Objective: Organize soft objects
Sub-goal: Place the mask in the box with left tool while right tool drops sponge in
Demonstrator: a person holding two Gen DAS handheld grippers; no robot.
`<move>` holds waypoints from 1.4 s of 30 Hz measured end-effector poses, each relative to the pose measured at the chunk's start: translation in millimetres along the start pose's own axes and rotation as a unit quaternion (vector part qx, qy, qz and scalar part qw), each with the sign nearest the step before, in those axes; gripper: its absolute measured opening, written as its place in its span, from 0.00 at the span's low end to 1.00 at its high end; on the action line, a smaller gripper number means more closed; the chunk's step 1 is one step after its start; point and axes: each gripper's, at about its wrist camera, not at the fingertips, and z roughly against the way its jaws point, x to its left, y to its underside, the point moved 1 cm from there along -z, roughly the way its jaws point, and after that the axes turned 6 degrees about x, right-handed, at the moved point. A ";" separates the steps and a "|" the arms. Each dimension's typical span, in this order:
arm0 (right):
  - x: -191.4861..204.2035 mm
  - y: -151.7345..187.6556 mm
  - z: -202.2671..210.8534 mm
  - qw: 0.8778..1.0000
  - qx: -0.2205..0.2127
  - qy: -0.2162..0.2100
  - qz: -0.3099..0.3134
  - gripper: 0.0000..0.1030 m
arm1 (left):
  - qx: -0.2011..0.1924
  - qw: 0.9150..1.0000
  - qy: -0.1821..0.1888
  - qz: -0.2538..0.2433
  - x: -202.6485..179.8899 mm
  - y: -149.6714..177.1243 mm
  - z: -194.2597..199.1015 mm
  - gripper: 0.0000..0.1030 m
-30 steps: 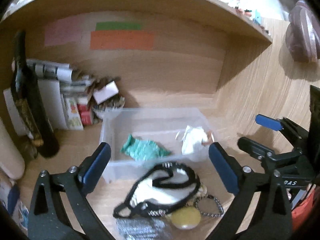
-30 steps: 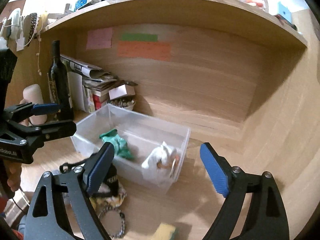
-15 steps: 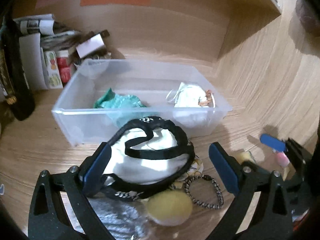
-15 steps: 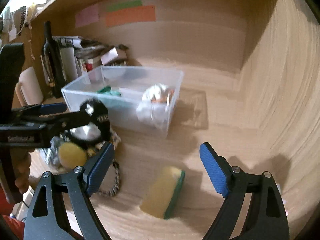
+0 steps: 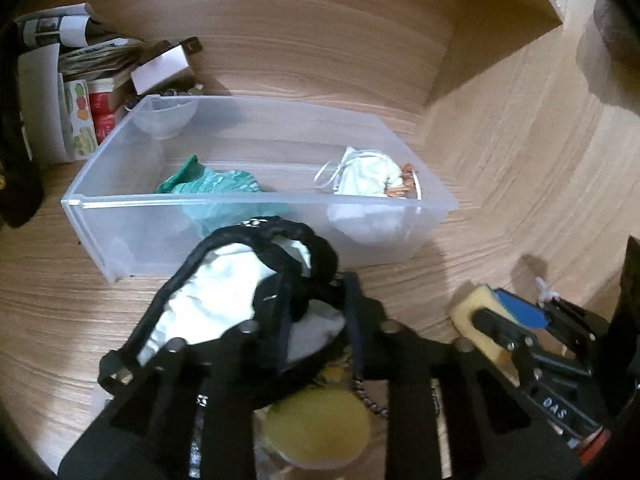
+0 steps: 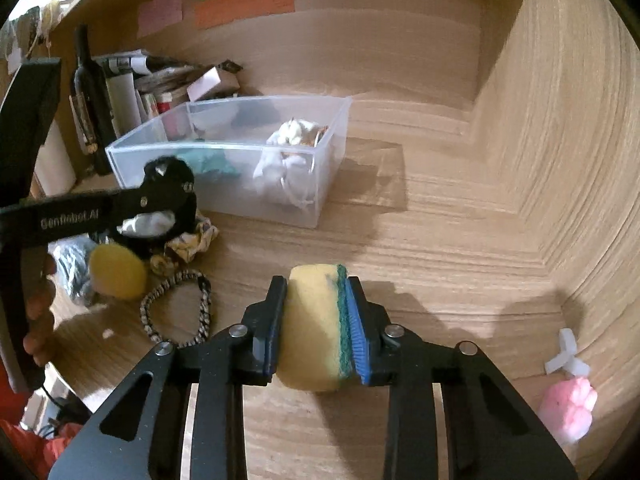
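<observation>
Translucent smooth plastic bin (image 5: 256,200), matt wood desk (image 6: 440,240), porous foam sponge (image 6: 316,320) w/ rough green scourer.

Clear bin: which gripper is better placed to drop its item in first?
Left. The left gripper, shut on the black-and-white pouch, sits right at the clear bin; the right gripper holds the sponge farther back.

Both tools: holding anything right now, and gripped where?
The right tool clamps the sponge across its yellow side and green scrub side. The left tool grips the black-and-white cloth item at its bunched right-hand part.
</observation>
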 end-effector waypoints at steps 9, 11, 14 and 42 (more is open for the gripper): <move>6.5 -29.3 13.1 0.999 -0.047 -0.004 0.008 0.26 | -0.044 0.999 0.007 -0.013 -4.5 2.7 37.7 0.08; 8.8 -37.6 16.6 0.998 -0.059 -0.006 0.010 0.26 | -0.053 0.998 0.006 -0.015 -3.1 -0.4 47.0 0.08; 11.4 -51.0 22.1 0.997 -0.078 -0.010 0.015 0.26 | -0.063 0.998 0.006 -0.015 0.9 -7.0 58.4 0.08; 42.1 -121.8 16.0 0.988 -0.133 -0.062 0.044 0.26 | -0.134 0.991 -0.002 -0.025 5.4 -95.5 91.9 0.08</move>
